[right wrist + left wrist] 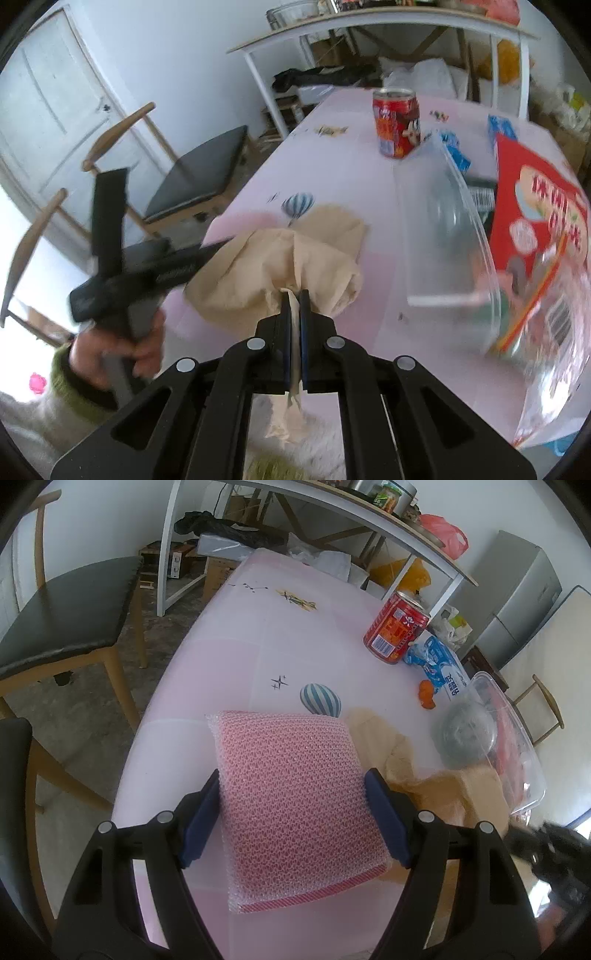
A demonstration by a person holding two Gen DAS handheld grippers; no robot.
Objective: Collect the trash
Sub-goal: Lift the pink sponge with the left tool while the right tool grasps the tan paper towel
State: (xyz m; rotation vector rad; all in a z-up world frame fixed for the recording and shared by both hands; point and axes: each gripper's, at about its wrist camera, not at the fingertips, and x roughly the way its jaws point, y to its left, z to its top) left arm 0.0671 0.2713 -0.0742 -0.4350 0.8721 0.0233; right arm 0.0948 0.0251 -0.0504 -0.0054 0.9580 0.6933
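Observation:
My left gripper has both blue pads against the sides of a pink mesh sponge, which it holds tilted above the pink tablecloth. In the right wrist view, my right gripper is shut on a crumpled beige tissue, pinched between the pads and lifted off the cloth. The tissue also shows to the right of the sponge. A clear plastic bin with a red snack bag in it stands right of the tissue. A red can stands upright farther back.
A blue wrapper and orange peel bits lie between the can and the bin. A grey crumpled ball rests at the bin's side. Black-seated chairs stand left of the table. A white shelf frame stands behind.

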